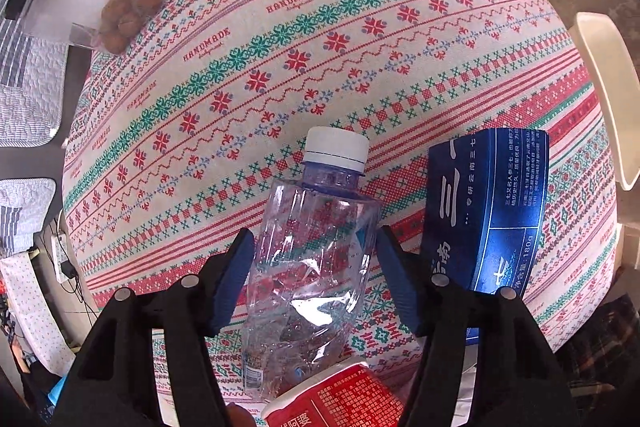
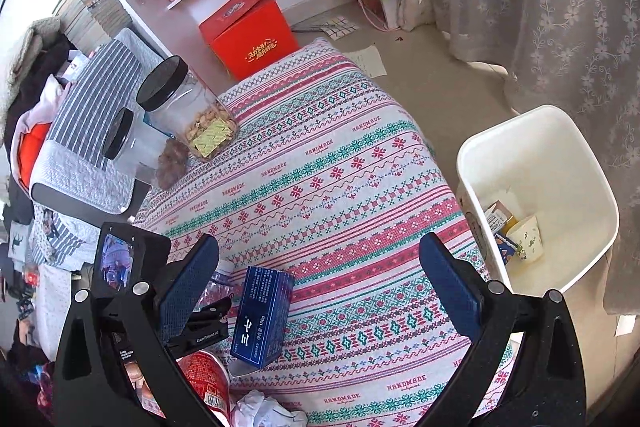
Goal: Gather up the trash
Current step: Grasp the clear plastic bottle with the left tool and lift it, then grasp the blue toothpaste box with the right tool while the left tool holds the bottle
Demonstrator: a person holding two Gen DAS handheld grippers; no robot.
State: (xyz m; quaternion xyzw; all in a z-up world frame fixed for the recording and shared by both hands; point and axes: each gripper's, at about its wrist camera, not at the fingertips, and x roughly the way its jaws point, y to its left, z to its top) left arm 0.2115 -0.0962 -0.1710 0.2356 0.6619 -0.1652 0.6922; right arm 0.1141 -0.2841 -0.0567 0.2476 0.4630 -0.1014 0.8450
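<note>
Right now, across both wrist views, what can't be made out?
- Plastic bottle: base hidden behind the red package in the left view; whether the left gripper presses it is unclear.
- Red package: cut off by the bottom edge.
- White bin: its scraps too small to identify, right view.
- Crumpled paper: cut off by the bottom edge.
</note>
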